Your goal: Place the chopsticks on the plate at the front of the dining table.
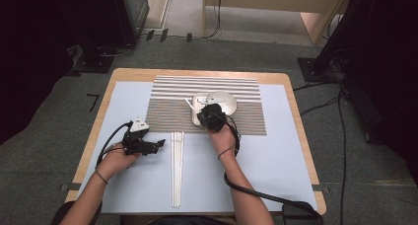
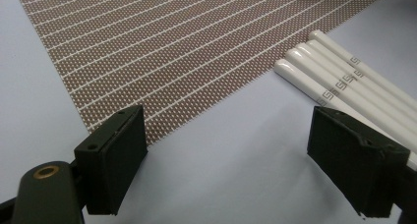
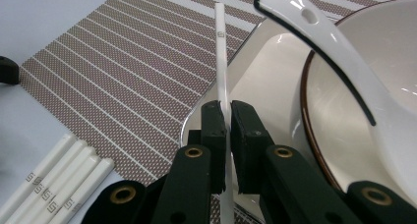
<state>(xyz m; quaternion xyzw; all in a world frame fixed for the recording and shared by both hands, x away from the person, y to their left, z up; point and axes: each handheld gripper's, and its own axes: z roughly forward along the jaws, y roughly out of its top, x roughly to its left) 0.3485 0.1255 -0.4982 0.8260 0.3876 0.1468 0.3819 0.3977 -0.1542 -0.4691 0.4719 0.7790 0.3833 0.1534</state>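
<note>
Right gripper (image 3: 225,135) pinching a single white chopstick (image 3: 221,62) near its middle, stick rising ahead of the jaws over the edge of the square dish (image 3: 255,71). Bowl (image 3: 393,62) and spoon (image 3: 344,76) just to its right. Thin, glossy stick: likely to pivot or slip between pads if tilted; tip could knock spoon. Left gripper (image 2: 226,150) spread, idle, remaining chopsticks (image 2: 334,81) ahead-right, placemat (image 2: 172,47) in front.

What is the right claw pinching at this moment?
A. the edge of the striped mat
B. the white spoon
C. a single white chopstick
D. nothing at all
C: in the right gripper view the right claw has its jaws closed on a single white chopstick, which rises beside the dish.
</note>
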